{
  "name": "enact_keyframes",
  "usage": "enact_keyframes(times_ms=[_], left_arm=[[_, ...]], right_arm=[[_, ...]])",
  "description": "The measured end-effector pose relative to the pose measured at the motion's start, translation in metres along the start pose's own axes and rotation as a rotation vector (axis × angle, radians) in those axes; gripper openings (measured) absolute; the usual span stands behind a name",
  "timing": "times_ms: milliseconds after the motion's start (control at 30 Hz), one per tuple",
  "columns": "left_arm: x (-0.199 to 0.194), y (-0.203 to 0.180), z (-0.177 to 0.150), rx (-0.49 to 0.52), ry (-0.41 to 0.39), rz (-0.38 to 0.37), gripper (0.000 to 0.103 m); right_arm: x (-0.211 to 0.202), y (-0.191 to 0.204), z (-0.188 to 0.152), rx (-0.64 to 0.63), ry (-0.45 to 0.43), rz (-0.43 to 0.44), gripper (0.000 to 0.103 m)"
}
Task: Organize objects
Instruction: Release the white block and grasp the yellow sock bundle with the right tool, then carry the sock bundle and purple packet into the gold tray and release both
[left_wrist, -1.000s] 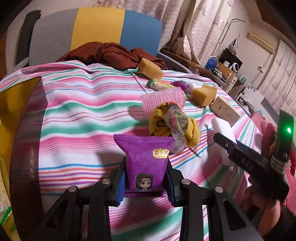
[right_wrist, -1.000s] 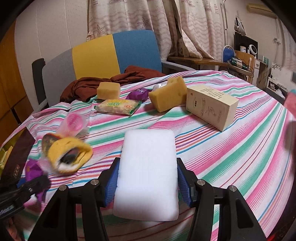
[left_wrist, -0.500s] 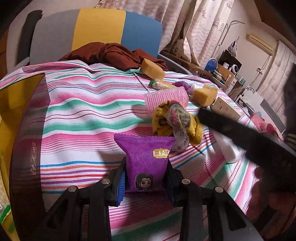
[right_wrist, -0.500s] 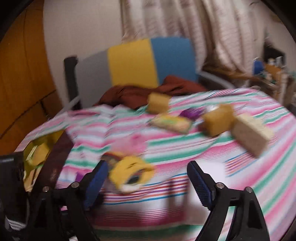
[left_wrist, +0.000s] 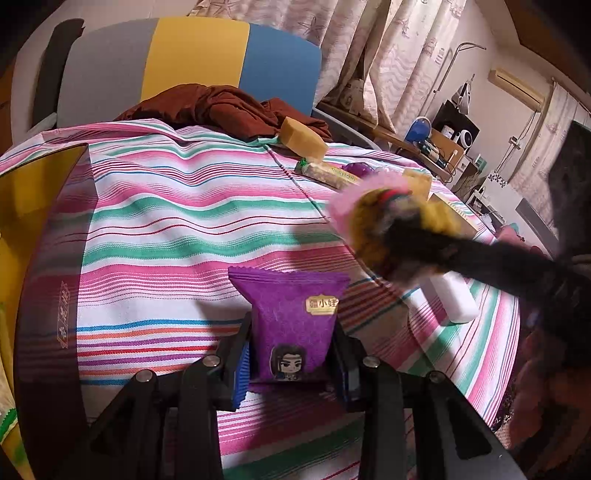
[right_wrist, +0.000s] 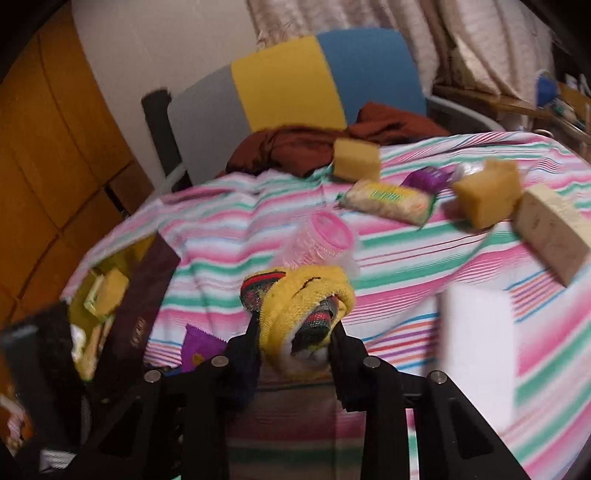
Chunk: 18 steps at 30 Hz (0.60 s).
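**Both grippers loaded, most of the table not yet sorted**

The left gripper (left_wrist: 291, 363) pinches the purple snack packet (left_wrist: 291, 325) upright over the striped cloth. The right gripper (right_wrist: 295, 347) has just been closing, and its jaws now clamp the yellow sock bundle (right_wrist: 306, 310). At nine o'clock the brown-walled box (right_wrist: 140, 310) seems to hold a few items, though blur hides which. Left on the cloth: pink roller (right_wrist: 325, 236) at twelve o'clock, white block (right_wrist: 476, 339) at three, and sponges, wafer pack and carton beyond.

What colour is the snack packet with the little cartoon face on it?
Purple snack packet, with a small gold label. The left wrist view shows it best.
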<state>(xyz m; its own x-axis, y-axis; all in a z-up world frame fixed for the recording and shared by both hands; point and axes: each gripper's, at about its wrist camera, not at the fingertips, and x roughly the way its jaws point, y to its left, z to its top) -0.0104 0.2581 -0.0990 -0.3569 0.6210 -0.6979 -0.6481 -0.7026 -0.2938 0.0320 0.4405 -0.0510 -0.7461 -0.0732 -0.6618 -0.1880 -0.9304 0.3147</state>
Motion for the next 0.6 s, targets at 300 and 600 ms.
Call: enact_keyframes(times_ms=[300,600], left_arm=[[-0.018,-0.006,0.002,0.014,-0.025,-0.011,0.035],[-0.056,-0.006,0.014,-0.001,-0.113,-0.020,0.035]], right_arm=[[-0.049,-0.011,0.019,0.082,-0.155,0.070,0.032],[-0.060,0.018,0.038,-0.059,-0.204,0.051,0.025]])
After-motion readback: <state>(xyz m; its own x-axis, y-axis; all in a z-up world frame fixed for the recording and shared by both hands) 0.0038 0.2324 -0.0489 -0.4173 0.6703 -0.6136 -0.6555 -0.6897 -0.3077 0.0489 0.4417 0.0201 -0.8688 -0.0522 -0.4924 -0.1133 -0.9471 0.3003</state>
